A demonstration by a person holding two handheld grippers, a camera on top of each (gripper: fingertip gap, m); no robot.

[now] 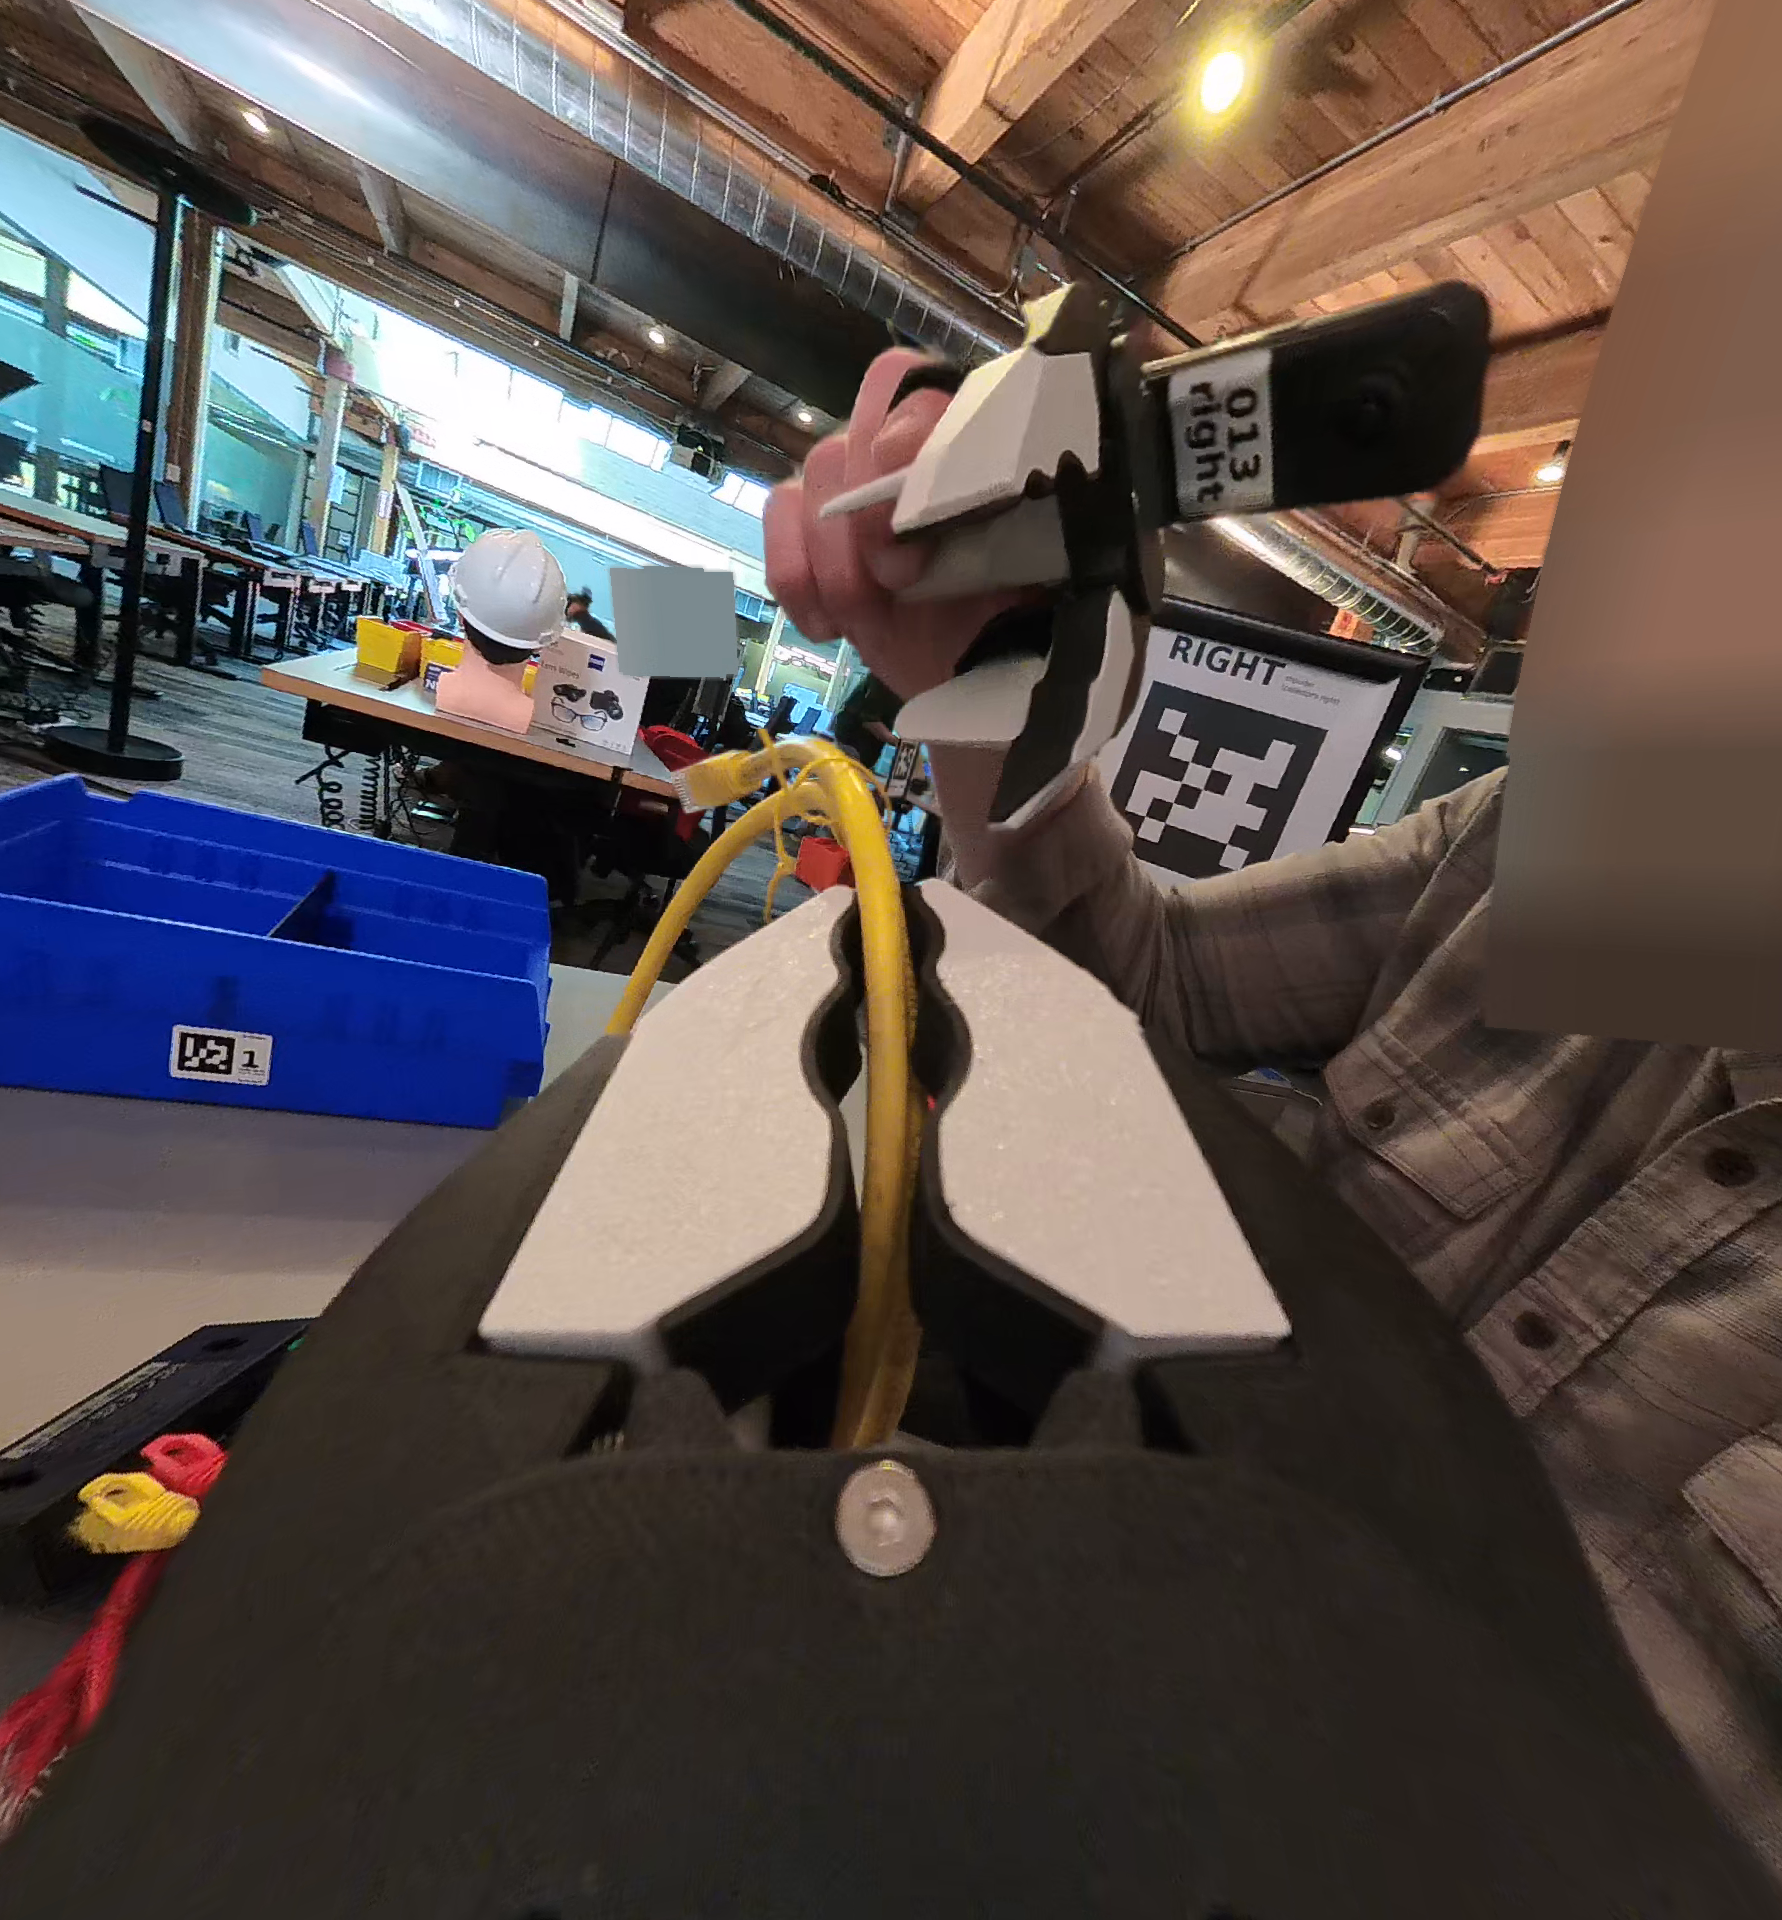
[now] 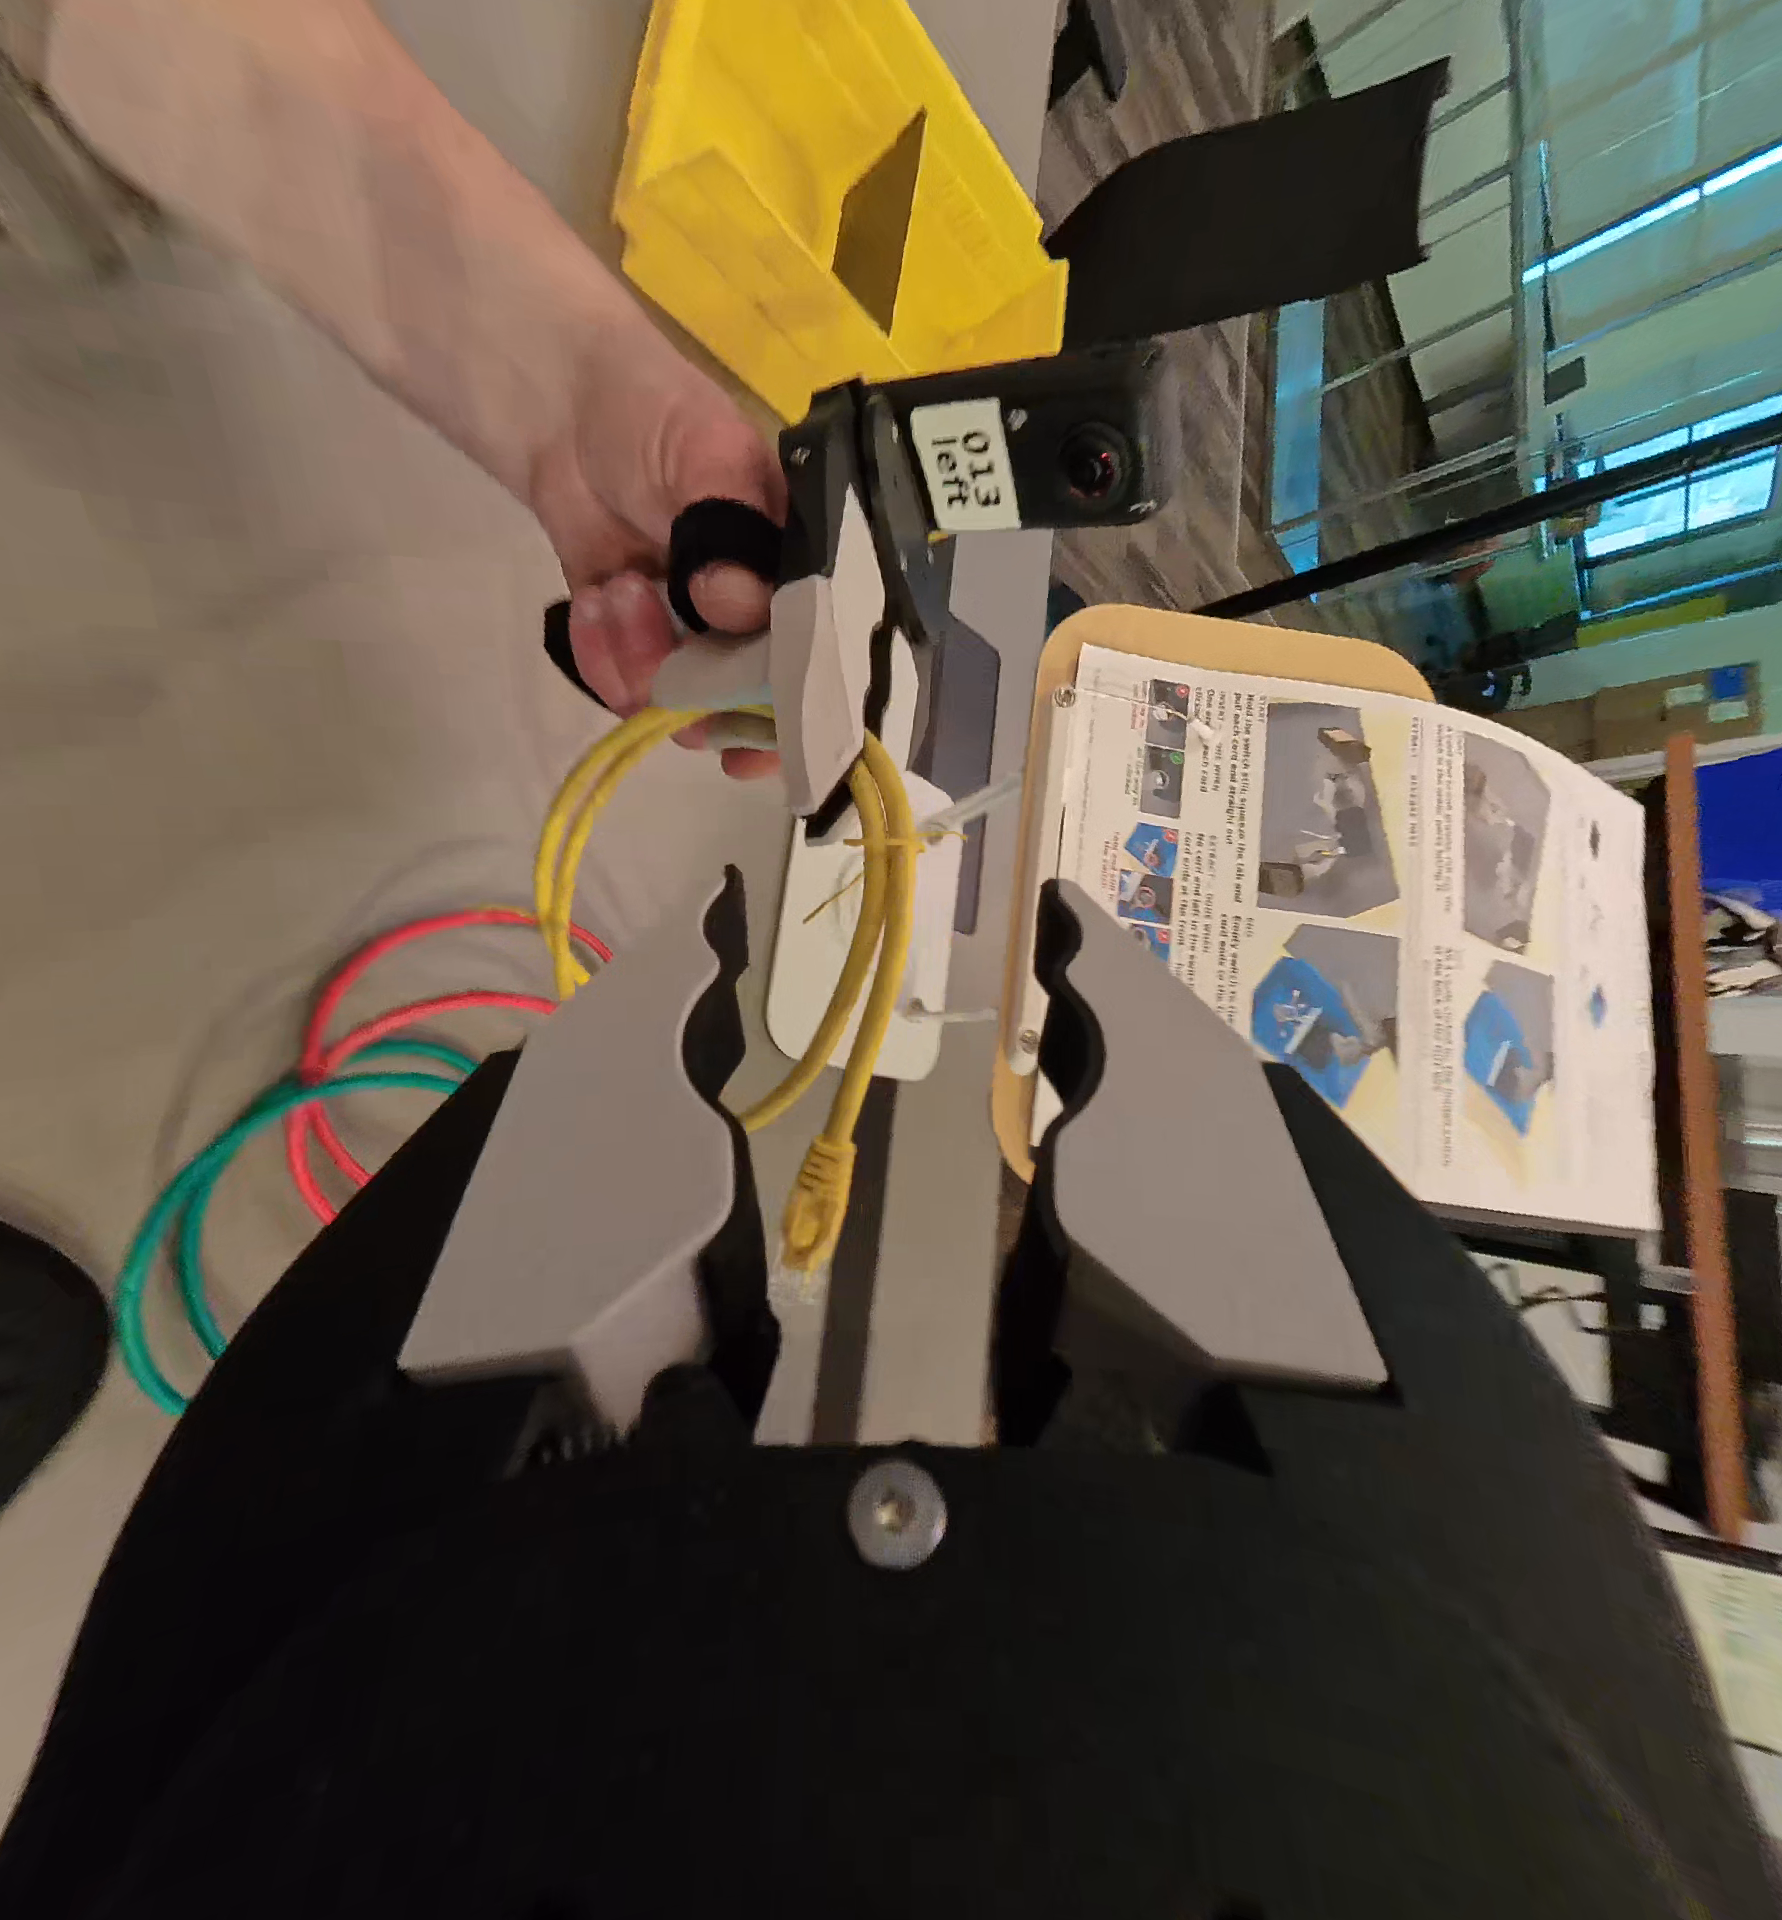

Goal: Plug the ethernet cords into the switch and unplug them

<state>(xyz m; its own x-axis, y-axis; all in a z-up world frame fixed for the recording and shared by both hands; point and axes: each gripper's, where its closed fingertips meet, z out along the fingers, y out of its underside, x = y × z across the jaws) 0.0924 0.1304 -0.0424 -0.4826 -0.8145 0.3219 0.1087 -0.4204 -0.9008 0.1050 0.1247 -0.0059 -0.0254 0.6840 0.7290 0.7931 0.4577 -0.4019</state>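
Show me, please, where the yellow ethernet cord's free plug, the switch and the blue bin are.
yellow ethernet cord plug (image 2: 814, 1195), right wrist view, on its boot.
switch (image 1: 87, 1444), left wrist view, top face.
blue bin (image 1: 367, 1029), left wrist view, front wall.

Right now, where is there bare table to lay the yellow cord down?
Bare table lies between the blue bin and the black switch. It is crowded at the switch's near end, where red and yellow plugs sit. The left tongs grip the yellow cord.
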